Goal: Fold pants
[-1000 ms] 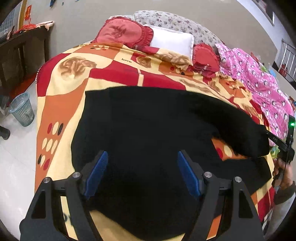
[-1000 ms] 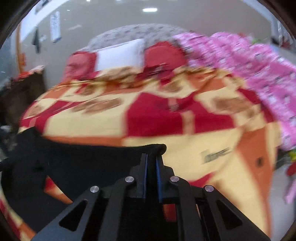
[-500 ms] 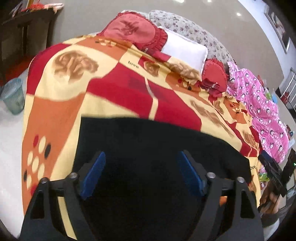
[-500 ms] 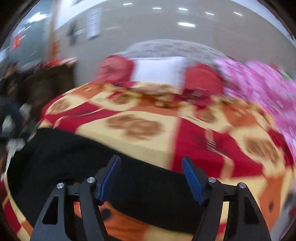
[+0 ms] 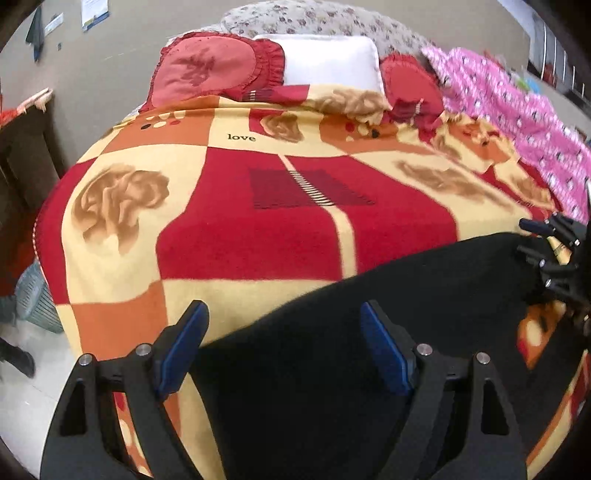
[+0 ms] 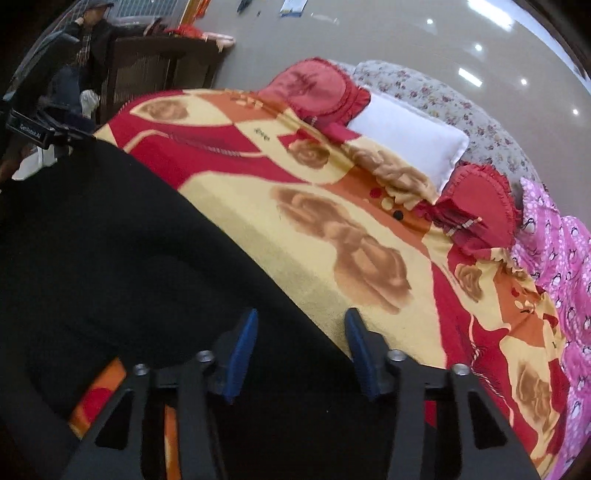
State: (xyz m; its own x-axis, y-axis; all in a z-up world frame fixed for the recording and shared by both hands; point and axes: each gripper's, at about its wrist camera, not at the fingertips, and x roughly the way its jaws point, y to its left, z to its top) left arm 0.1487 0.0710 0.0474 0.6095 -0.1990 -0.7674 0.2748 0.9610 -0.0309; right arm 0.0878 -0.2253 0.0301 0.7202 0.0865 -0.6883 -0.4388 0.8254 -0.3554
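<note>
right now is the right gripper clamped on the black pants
No, the right gripper is open, its blue pads spread apart above the black pants with no cloth pinched between them.

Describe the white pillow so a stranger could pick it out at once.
Start at the bed under the red, orange and yellow blanket and look to its far end, against the floral headboard. The white pillow lies there between two red ruffled cushions. It is the only plain, rectangular, unpatterned thing on the bed.
</note>
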